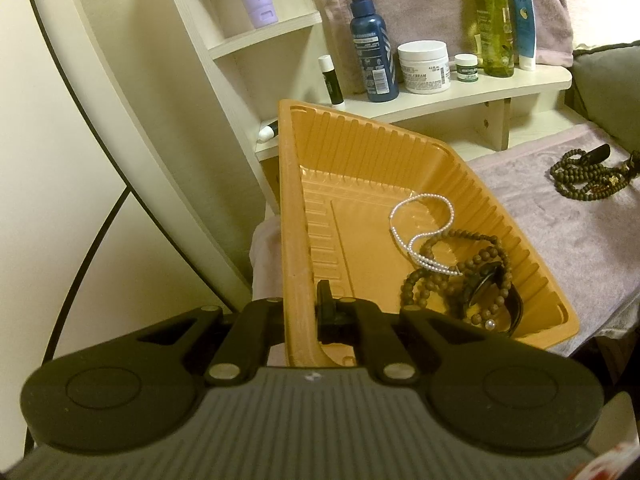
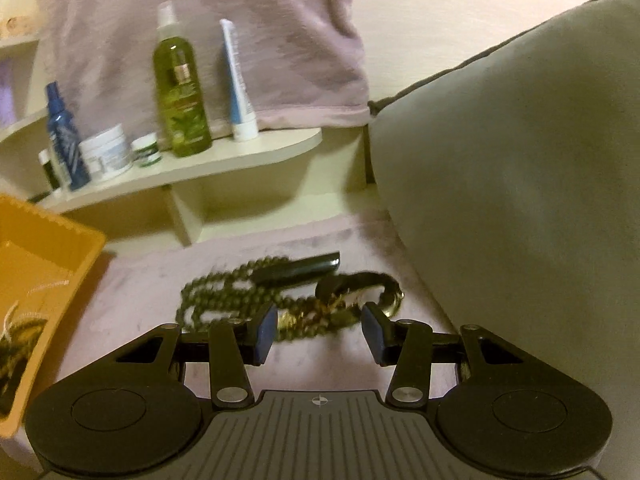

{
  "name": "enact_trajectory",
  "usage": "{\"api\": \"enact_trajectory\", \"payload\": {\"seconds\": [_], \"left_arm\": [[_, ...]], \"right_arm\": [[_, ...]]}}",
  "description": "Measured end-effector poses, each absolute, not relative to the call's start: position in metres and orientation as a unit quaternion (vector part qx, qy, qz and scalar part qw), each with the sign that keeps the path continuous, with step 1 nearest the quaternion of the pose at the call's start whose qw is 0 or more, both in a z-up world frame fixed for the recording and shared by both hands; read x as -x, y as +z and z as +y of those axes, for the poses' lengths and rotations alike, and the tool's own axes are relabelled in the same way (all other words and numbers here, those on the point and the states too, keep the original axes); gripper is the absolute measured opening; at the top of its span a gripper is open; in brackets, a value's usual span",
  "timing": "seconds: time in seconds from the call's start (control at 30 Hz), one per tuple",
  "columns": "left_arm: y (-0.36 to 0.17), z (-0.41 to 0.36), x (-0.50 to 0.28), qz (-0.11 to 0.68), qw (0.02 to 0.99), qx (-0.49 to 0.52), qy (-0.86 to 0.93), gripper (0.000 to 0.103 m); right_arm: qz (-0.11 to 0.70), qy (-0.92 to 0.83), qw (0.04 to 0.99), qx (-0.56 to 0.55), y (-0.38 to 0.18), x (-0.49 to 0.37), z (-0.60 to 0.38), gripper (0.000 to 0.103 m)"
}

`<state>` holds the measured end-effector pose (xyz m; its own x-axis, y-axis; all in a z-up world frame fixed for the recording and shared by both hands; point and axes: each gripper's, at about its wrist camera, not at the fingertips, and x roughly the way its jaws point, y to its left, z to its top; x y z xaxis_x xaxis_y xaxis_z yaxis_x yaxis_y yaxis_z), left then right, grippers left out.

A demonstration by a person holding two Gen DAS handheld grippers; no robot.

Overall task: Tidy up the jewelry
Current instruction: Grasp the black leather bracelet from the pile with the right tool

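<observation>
An orange ribbed plastic tray (image 1: 304,216) is tilted up, and my left gripper (image 1: 304,312) is shut on its near rim. Inside lie a white pearl strand (image 1: 424,220), brown bead bracelets (image 1: 452,276) and a black band. On the pink cloth to the right lies a pile of brown beads (image 1: 588,176) with a black clip; in the right wrist view the same bead pile (image 2: 240,300), a black bar (image 2: 300,268) and a gold-trimmed piece (image 2: 360,292) lie just beyond my open right gripper (image 2: 320,332), nothing between its blue pads. The tray's corner (image 2: 44,260) shows at the left.
A cream shelf (image 1: 460,92) behind holds a blue spray bottle (image 1: 370,44), a white cream jar (image 1: 424,66), a small jar, a green bottle (image 2: 180,92) and a blue tube (image 2: 238,84). A grey cushion (image 2: 520,160) stands on the right, and a pink towel hangs behind.
</observation>
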<state>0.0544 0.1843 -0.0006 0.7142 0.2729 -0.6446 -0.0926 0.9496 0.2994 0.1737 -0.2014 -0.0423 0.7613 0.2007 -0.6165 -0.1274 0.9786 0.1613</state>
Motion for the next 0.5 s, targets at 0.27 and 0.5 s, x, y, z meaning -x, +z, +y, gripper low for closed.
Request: {"api": "enact_trajectory", "payload": {"seconds": [0.27,0.5], "left_arm": [[-0.001,0.185,-0.056,0.368,0.916,-0.126,0.101,0.004],[-0.001,0.184,-0.056,0.367,0.916,-0.126,0.102,0.004]], "right_arm": [[0.356,0.055,0.931,-0.066,-0.053,-0.200,-0.195,0.047],[0.360,0.049,0.931,-0.039,-0.053,-0.197,-0.200,0.025]]}}
